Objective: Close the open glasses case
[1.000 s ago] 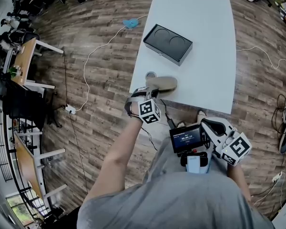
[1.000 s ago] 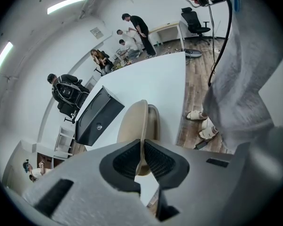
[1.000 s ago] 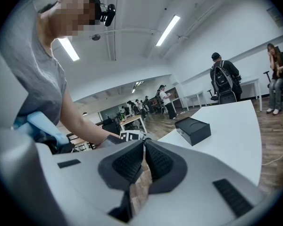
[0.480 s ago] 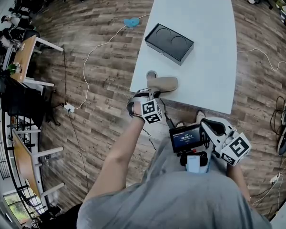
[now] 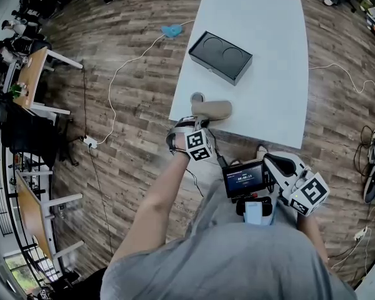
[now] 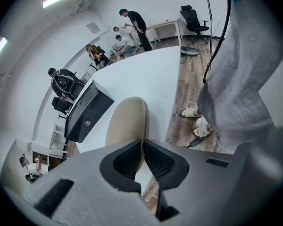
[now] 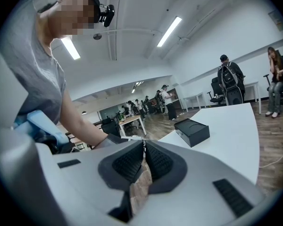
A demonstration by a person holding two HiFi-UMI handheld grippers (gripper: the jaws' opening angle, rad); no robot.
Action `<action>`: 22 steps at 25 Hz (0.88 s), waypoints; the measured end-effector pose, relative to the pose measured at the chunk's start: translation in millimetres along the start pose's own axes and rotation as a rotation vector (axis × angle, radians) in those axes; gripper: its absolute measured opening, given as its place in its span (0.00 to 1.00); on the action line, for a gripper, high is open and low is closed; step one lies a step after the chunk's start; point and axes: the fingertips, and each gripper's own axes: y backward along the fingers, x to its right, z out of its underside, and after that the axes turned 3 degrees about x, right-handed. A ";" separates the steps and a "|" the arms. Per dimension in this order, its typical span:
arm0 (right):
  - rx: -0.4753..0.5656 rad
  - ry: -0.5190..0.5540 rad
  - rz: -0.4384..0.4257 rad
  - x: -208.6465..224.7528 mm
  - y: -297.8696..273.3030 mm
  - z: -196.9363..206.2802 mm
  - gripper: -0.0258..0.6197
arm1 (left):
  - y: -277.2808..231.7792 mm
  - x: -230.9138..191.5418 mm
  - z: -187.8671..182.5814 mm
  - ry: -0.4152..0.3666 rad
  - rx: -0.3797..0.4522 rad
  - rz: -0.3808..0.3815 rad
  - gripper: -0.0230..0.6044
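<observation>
1. At the near left corner of the desk (image 5: 269, 86) lies the tan glasses case (image 5: 211, 110). Its two halves appear to meet along the seam, so the closing looks done or nearly done.
2. Left gripper (image 6: 142, 142): jaws narrowed almost to touching, tips at the case's near end, angled downward. This suits pressing the lid rather than pinching it. Contact cannot be confirmed.
3. Right gripper (image 7: 144, 145): jaws together with nothing between them, held off the desk by the person's waist, probably because one gripper suffices.
4. Black box (image 5: 220, 56): farther along the desk, well apart from the case.
</observation>
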 end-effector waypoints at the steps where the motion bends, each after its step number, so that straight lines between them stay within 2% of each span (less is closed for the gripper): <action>1: 0.001 0.001 0.002 0.6 0.9 0.3 0.09 | -1.0 1.2 0.2 -0.001 -0.002 0.002 0.10; 22: 0.000 0.024 0.005 8.7 4.4 -1.8 0.09 | -8.1 7.5 3.9 -0.008 -0.030 0.027 0.10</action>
